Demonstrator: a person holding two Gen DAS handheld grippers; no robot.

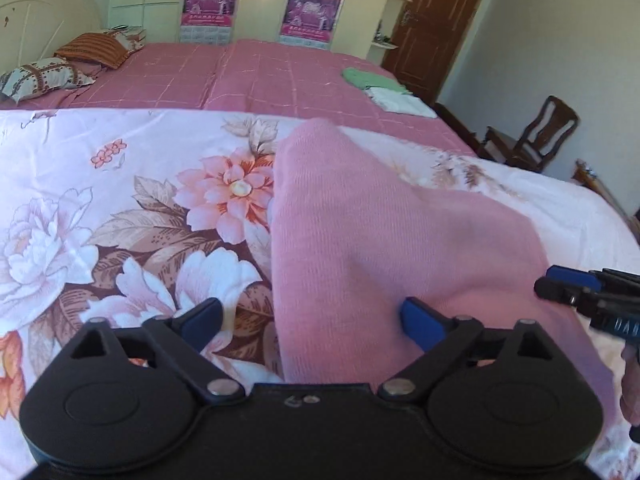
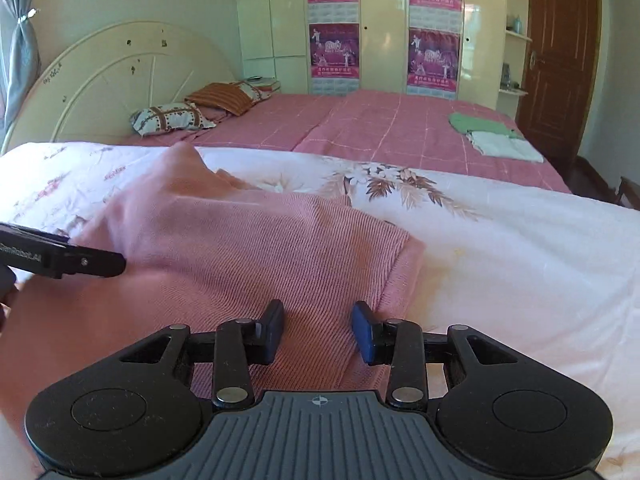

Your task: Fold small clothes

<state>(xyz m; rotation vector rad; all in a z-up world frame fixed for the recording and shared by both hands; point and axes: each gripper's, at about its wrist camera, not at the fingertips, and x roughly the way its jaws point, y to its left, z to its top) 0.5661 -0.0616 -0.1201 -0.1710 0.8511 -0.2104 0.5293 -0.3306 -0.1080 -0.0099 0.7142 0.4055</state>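
A pink knit garment [image 1: 372, 240] lies on the floral sheet [image 1: 120, 200], partly folded, with one end raised toward the far side. It also shows in the right wrist view [image 2: 248, 248]. My left gripper [image 1: 312, 320] is open wide, low over the garment's left edge, one finger over the sheet and one over the cloth. My right gripper [image 2: 318, 330] is open over the garment's near right part, holding nothing. It shows at the right edge of the left wrist view [image 1: 576, 288]. The left gripper shows at the left of the right wrist view [image 2: 80, 262].
A pink checked bedspread [image 2: 380, 132] covers the far bed. Folded green cloth [image 2: 476, 124] and white cloth [image 2: 504, 146] lie on it at the right. Pillows [image 2: 172, 118] rest by the headboard. A wooden chair [image 1: 536, 136] and a door [image 2: 560, 60] stand at the right.
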